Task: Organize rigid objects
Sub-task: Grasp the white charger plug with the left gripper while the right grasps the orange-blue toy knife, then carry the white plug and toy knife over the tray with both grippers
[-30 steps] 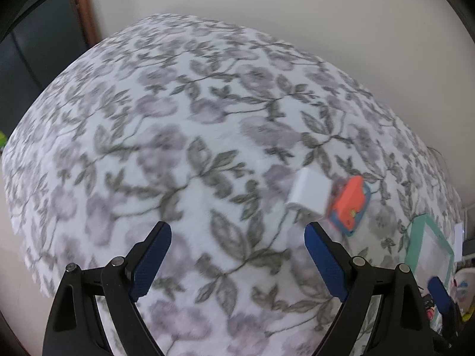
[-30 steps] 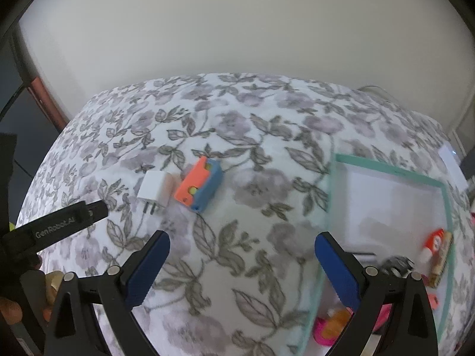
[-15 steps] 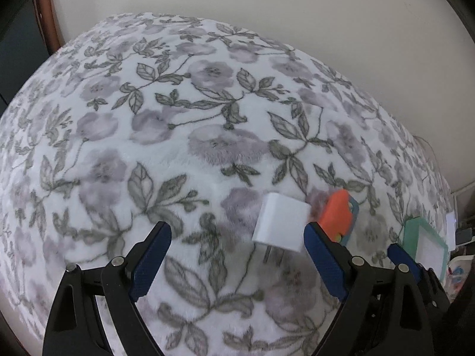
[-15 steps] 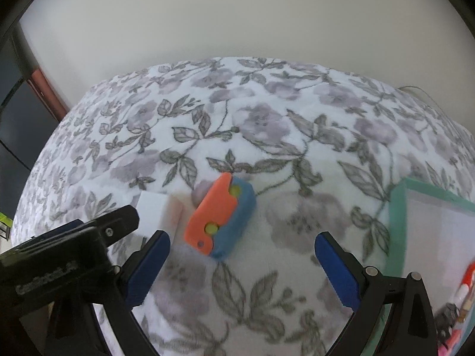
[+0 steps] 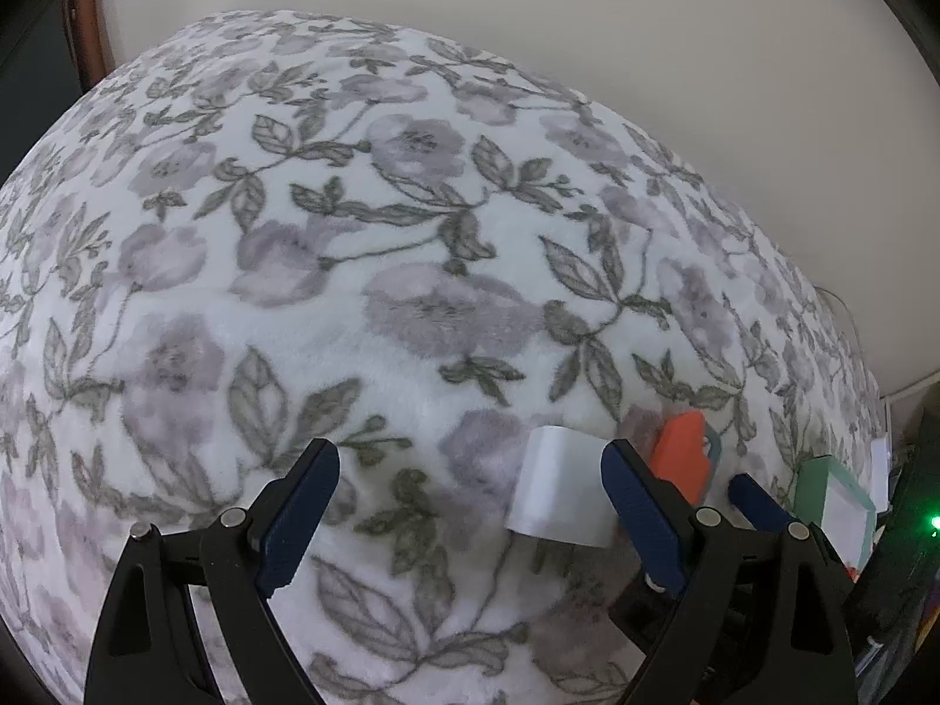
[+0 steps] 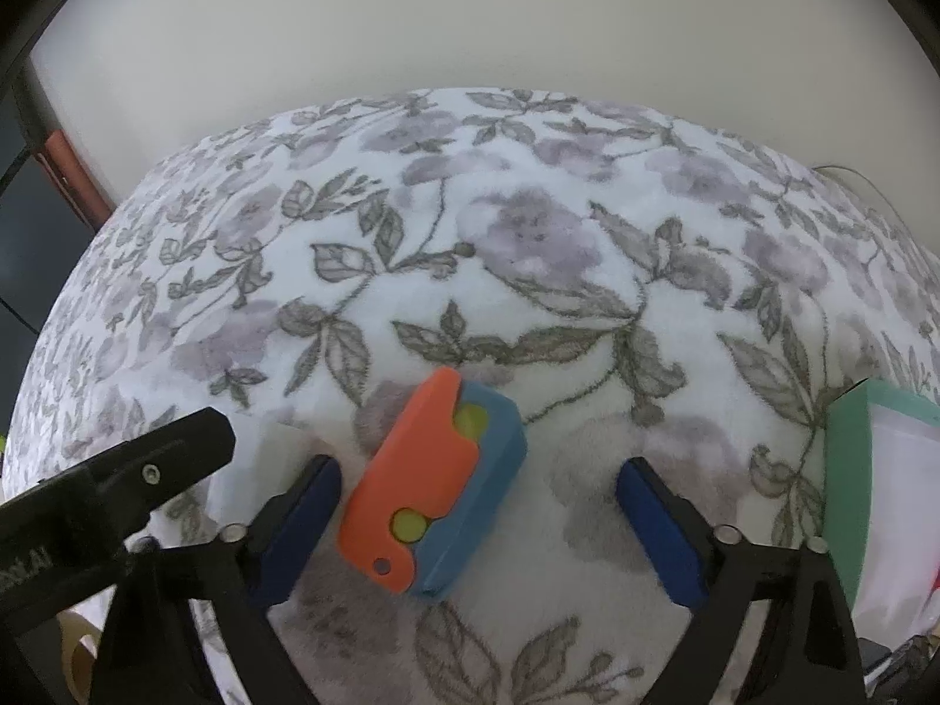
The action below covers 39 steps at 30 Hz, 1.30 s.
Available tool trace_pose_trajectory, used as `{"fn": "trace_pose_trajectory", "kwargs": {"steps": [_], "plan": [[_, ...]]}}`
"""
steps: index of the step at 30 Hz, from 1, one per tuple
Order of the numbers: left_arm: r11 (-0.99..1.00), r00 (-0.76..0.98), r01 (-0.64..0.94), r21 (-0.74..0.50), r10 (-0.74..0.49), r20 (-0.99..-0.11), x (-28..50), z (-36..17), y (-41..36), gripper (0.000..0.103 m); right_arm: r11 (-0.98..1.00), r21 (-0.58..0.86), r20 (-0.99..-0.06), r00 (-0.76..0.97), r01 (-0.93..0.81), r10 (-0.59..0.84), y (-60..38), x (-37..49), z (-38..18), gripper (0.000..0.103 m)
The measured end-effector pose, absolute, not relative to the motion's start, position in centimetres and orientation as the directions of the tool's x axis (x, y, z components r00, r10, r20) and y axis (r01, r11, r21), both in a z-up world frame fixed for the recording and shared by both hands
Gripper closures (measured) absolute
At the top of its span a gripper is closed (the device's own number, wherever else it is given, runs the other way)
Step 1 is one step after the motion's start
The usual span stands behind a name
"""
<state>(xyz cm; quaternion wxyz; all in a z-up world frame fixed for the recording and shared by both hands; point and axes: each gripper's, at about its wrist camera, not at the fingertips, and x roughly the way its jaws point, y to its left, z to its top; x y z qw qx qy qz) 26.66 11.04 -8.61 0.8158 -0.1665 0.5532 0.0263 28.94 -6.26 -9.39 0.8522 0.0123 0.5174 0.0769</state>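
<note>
On a floral blanket [image 5: 411, 270], both grippers have dropped toward their targets: the left gripper [image 5: 470, 505], fingers wide and empty, nears the charger [image 5: 558, 493]; the right gripper [image 6: 479, 523], fingers just narrowing, untouching, straddles the orange-blue toy [image 6: 435, 482] beside the green tray [image 6: 846, 470].

Blanket [image 6: 529, 270] white with grey-purple flowers and grey leaves; toy block [image 6: 435, 487] orange and blue, yellow dots; charger [image 5: 561, 496] white; tray [image 6: 846, 470] mint green.
</note>
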Motion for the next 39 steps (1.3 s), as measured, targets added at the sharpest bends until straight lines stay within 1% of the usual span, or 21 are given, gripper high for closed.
{"fn": "trace_pose_trajectory", "kwargs": {"steps": [6, 8, 10, 14, 15, 18, 19, 21, 23, 24, 25, 27, 28, 32, 39], "plan": [[0.952, 0.384, -0.186, -0.242, -0.157, -0.91, 27.0, -8.7, 9.4, 0.012, 0.984, 0.116, -0.869, 0.467, -0.135, 0.166, -6.3, 28.6, -9.0, 0.031], [0.953, 0.381, -0.179, -0.246, -0.163, -0.91, 27.1, -8.7, 9.1, 0.012, 0.984, 0.114, -0.867, 0.469, -0.137, 0.165, -6.2, 28.5, -8.9, 0.041], [0.957, 0.379, -0.172, -0.234, -0.155, -0.912, 27.2, -8.7, 8.7, 0.012, 0.985, 0.113, -0.868, 0.47, -0.13, 0.162, -6.3, 28.5, -8.9, 0.046], [0.961, 0.367, -0.166, -0.22, -0.147, -0.918, 27.3, -9.1, 8.1, 0.014, 0.984, 0.125, -0.868, 0.466, -0.128, 0.171, -6.8, 28.5, -8.8, 0.051], [0.962, 0.365, -0.166, -0.218, -0.145, -0.92, 27.3, -9.2, 8.0, 0.014, 0.984, 0.122, -0.869, 0.465, -0.13, 0.17, -6.9, 28.4, -8.9, 0.052], [0.966, 0.357, -0.163, -0.2, -0.131, -0.925, 27.4, -9.5, 7.6, 0.023, 0.985, 0.112, -0.873, 0.46, -0.133, 0.162, -7.0, 28.2, -8.8, 0.055], [0.968, 0.352, -0.162, -0.194, -0.127, -0.927, 27.4, -9.6, 7.4, 0.028, 0.985, 0.113, -0.875, 0.458, -0.13, 0.16, -7.1, 28.2, -8.8, 0.056], [0.969, 0.345, -0.161, -0.187, -0.123, -0.931, 27.5, -9.8, 7.1, 0.031, 0.986, 0.109, -0.877, 0.454, -0.129, 0.156, -7.4, 27.9, -8.8, 0.057], [0.974, 0.336, -0.161, -0.159, -0.098, -0.937, 27.5, -10.0, 6.6, 0.041, 0.986, 0.112, -0.879, 0.45, -0.125, 0.157, -7.7, 27.6, -8.7, 0.057], [0.977, 0.336, -0.157, -0.145, -0.085, -0.938, 27.5, -10.0, 6.5, 0.042, 0.986, 0.116, -0.88, 0.447, -0.119, 0.158, -7.9, 27.5, -8.7, 0.057], [0.98, 0.337, -0.151, -0.129, -0.072, -0.939, 27.4, -10.0, 6.2, 0.046, 0.986, 0.119, -0.882, 0.444, -0.114, 0.158, -8.1, 27.4, -8.7, 0.057], [0.985, 0.335, -0.148, -0.093, -0.038, -0.942, 27.4, -10.0, 5.8, 0.059, 0.987, 0.124, -0.886, 0.437, -0.106, 0.158, -8.5, 27.1, -8.7, 0.057], [0.986, 0.332, -0.15, -0.071, -0.018, -0.943, 27.5, -10.0, 5.6, 0.058, 0.987, 0.124, -0.888, 0.433, -0.103, 0.157, -8.7, 26.9, -8.6, 0.057], [0.985, 0.299, -0.165, -0.055, -0.003, -0.954, 27.0, -9.8, 5.4, 0.058, 0.987, 0.132, -0.897, 0.413, -0.087, 0.156, -9.5, 25.9, -8.5, 0.057], [0.978, 0.265, -0.198, -0.06, -0.006, -0.964, 24.7, -8.0, 5.1, 0.058, 0.982, 0.18, -0.904, 0.386, -0.05, 0.185, -11.5, 23.6, -7.1, 0.058]]}}
